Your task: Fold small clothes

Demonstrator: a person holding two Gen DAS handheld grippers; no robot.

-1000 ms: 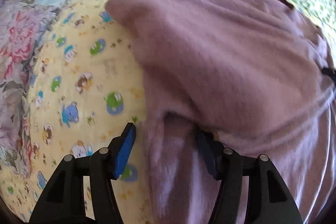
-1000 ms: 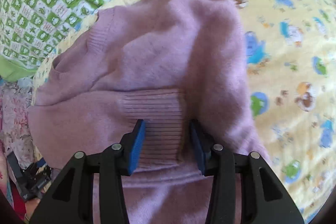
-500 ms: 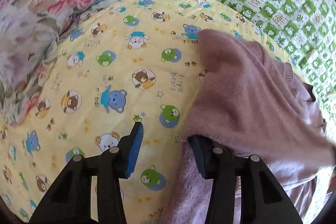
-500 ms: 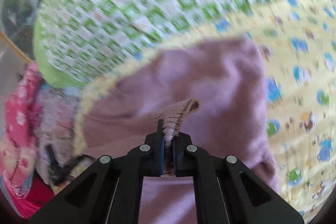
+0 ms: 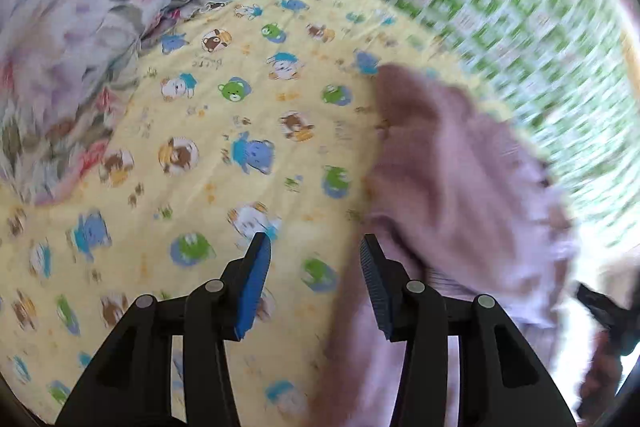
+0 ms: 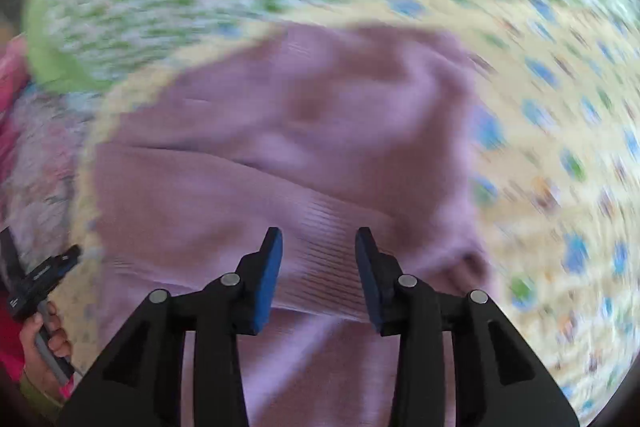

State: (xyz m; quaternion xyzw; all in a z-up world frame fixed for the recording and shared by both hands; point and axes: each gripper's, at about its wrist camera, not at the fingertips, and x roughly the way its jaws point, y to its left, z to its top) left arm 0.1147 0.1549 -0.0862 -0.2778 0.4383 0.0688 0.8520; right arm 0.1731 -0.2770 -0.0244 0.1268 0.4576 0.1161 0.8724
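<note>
A mauve knitted sweater point(image 5: 460, 167) lies bunched on a yellow animal-print sheet point(image 5: 200, 147). My left gripper point(image 5: 314, 241) is open above the bare sheet at the sweater's left edge. Only sheet shows between its blue pads, and its right finger is beside the knit. In the right wrist view the sweater point(image 6: 320, 115) fills the middle. My right gripper point(image 6: 318, 233) hangs over the ribbed cuff point(image 6: 320, 259); its jaws are opening. The cuff lies between and below the pads, which do not press on it. Both views are motion-blurred.
A green-and-white checked blanket point(image 5: 500, 7) borders the sheet at the back right. Floral fabric point(image 5: 80, 7) is piled at the left. A person's hand point(image 6: 44, 339) holding the other gripper's handle shows at the lower left of the right wrist view.
The right gripper pinched the ribbed cuff and lifted it, then let it go; the cuff lies flat on the sweater. The left gripper slid left off the sweater onto the sheet, jaws slightly narrower.
</note>
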